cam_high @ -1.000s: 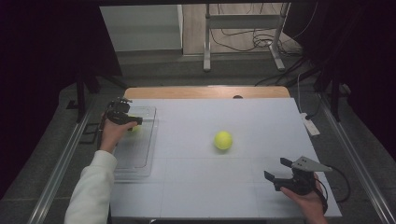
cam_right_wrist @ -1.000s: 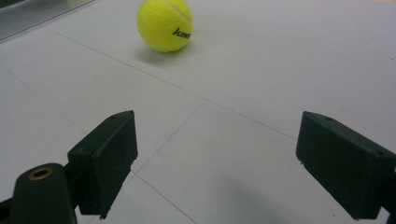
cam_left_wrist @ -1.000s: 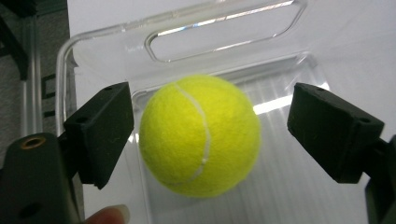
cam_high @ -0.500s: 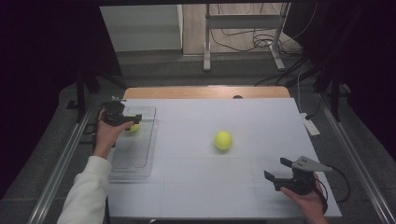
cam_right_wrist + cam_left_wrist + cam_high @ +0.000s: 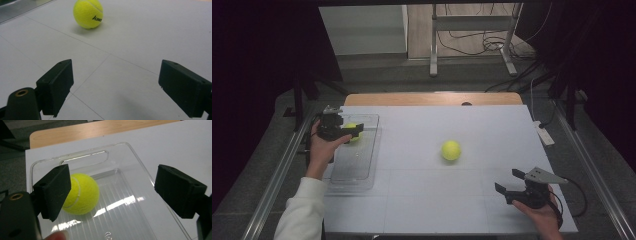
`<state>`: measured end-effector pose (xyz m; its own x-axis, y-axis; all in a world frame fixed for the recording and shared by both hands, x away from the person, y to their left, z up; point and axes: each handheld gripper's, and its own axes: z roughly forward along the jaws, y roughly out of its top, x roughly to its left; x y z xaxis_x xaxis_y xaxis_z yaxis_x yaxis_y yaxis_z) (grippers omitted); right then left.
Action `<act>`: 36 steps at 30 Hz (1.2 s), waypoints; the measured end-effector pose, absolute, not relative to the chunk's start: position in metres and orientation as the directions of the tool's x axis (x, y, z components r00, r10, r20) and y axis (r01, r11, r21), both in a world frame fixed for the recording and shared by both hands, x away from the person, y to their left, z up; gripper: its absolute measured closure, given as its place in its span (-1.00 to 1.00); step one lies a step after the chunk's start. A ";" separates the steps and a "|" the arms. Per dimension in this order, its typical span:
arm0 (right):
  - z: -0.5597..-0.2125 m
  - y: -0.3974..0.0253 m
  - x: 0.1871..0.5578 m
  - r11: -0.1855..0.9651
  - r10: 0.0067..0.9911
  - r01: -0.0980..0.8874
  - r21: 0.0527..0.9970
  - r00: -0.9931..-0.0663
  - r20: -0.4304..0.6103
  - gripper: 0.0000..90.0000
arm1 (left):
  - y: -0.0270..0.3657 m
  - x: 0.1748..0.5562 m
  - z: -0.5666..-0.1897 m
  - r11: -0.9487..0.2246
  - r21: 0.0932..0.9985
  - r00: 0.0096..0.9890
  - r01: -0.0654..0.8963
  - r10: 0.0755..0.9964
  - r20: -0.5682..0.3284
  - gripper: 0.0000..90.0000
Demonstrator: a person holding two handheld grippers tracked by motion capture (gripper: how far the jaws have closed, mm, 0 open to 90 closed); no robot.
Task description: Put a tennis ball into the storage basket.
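High view: left gripper [image 5: 354, 131] sat over the far end of a clear tray [image 5: 362, 170] at the left edge of the white surface [image 5: 432, 200]. A yellow ball in the tray [image 5: 352, 132] was mostly hidden behind the gripper. A second tennis ball [image 5: 451, 150] lay loose mid-surface. Right gripper [image 5: 509, 183] was at the near right corner, jaws spread, holding nothing; the hand [image 5: 542, 214] was cut off by the frame edge.

Left gripper view: jaws wide apart, gripping nothing. The tray ball [image 5: 82, 194] rested on the tray floor, its left side covered by the left jaw; contact hard to judge. A blurred fingertip [image 5: 56, 236] was cut off at the bottom. Tray rim [image 5: 140, 165] was visible.

Right gripper view: jaws wide open, empty, above bare surface [image 5: 120, 75]. The loose ball [image 5: 88, 13] sat well ahead, dark print on it too small to read. Tray corner [image 5: 15, 7] cropped top left.
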<state>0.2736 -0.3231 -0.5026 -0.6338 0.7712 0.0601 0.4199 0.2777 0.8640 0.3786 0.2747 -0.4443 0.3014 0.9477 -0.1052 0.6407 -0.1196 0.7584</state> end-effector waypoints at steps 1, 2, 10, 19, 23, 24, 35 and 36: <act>-0.503 -0.323 0.274 0.277 0.771 0.421 0.864 -0.633 0.061 -0.71 | 0.274 0.377 -0.443 -0.120 0.764 0.306 0.634 0.946 -0.105 -0.66; -0.503 -0.323 0.274 0.277 0.771 0.421 0.864 -0.633 0.061 -0.71 | 0.274 0.377 -0.443 -0.120 0.764 0.306 0.634 0.946 -0.105 -0.66; -0.503 -0.323 0.274 0.277 0.772 0.423 0.863 -0.633 0.062 -0.71 | 0.267 0.364 -0.432 -0.133 0.797 0.357 0.590 0.928 -0.109 -0.65; -0.503 -0.322 0.277 0.273 0.770 0.426 0.862 -0.634 0.069 -0.71 | 0.263 0.352 -0.432 -0.130 0.816 0.398 0.564 0.908 -0.130 -0.65; -0.505 -0.321 0.278 0.273 0.770 0.435 0.858 -0.633 0.076 -0.71 | 0.262 0.346 -0.434 -0.138 0.818 0.417 0.558 0.899 -0.133 -0.65; -0.505 -0.321 0.278 0.272 0.770 0.434 0.859 -0.634 0.077 -0.71 | 0.262 0.345 -0.434 -0.141 0.818 0.421 0.558 0.897 -0.133 -0.65; -0.503 -0.322 0.278 0.268 0.774 0.429 0.862 -0.630 0.073 -0.71 | 0.257 0.331 -0.433 -0.137 0.826 0.461 0.546 0.873 -0.160 -0.65; -0.503 -0.322 0.278 0.268 0.774 0.429 0.862 -0.630 0.073 -0.71 | 0.257 0.331 -0.433 -0.137 0.826 0.461 0.546 0.873 -0.160 -0.65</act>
